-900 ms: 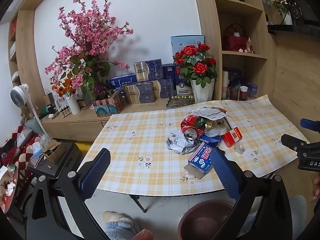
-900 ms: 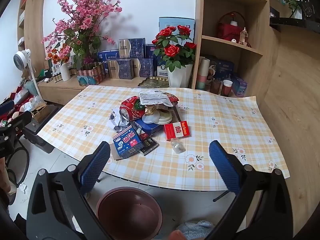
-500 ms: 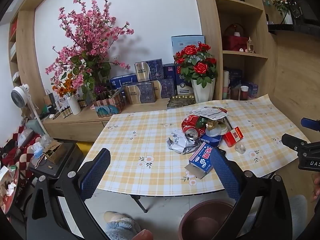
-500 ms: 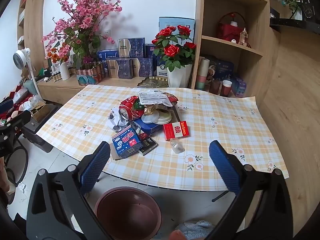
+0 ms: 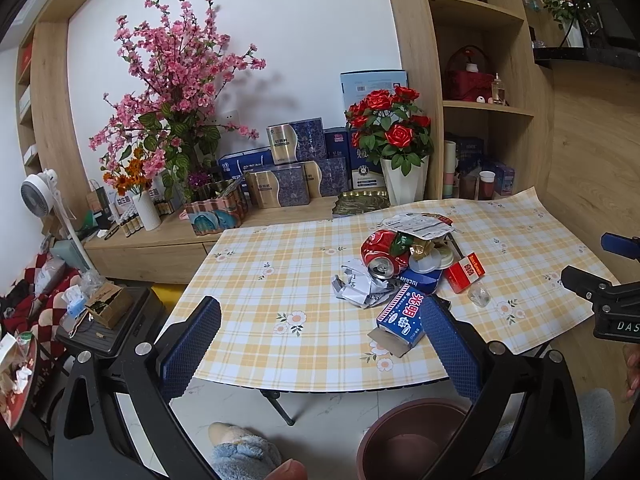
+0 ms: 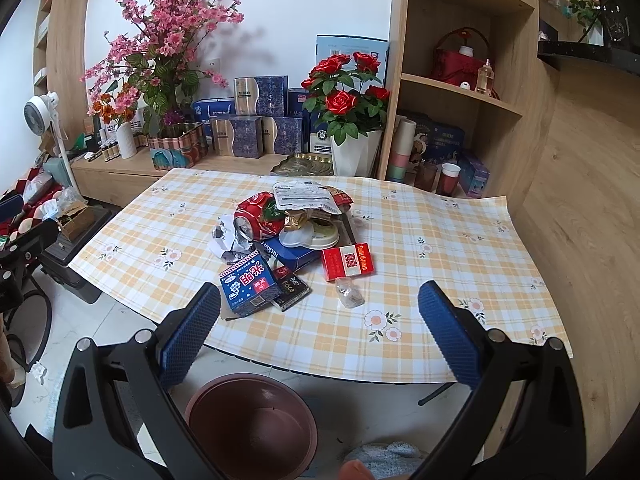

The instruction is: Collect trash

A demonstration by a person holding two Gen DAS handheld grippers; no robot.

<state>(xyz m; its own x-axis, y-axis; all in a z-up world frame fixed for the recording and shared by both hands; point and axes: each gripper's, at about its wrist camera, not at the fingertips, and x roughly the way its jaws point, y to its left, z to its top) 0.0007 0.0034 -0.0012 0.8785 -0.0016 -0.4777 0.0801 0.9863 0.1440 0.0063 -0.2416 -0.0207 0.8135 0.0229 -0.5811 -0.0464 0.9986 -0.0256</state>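
- The left gripper [image 5: 320, 344] is standing with its jaws spread wide and nothing between them, hanging off the near edge of the table [image 5: 280, 280].
- The right gripper [image 6: 320, 328] is likewise gaping fully, empty, over the table's near edge.
- The trash is lying in one heap at mid-table, toward 12 o'clock from the right gripper: a crushed red can [image 6: 256, 222] is resting against crumpled paper [image 6: 224, 240] at its 8 o'clock.
- A blue carton [image 6: 249, 283] is sitting at the heap's 6 o'clock, nearest the right gripper's left finger, touching a small black packet [image 6: 291, 287] at its 3 o'clock.
- A red box [image 6: 347, 263] is lying at the heap's 4 o'clock, with a clear crumpled wrapper [image 6: 349, 297] just beside it at 6 o'clock.
- A white printed pouch [image 6: 305, 196] is topping the heap at 12 o'clock.
- A brown basin [image 6: 252, 424] is waiting on the floor below the table edge, at 6 o'clock from the heap.
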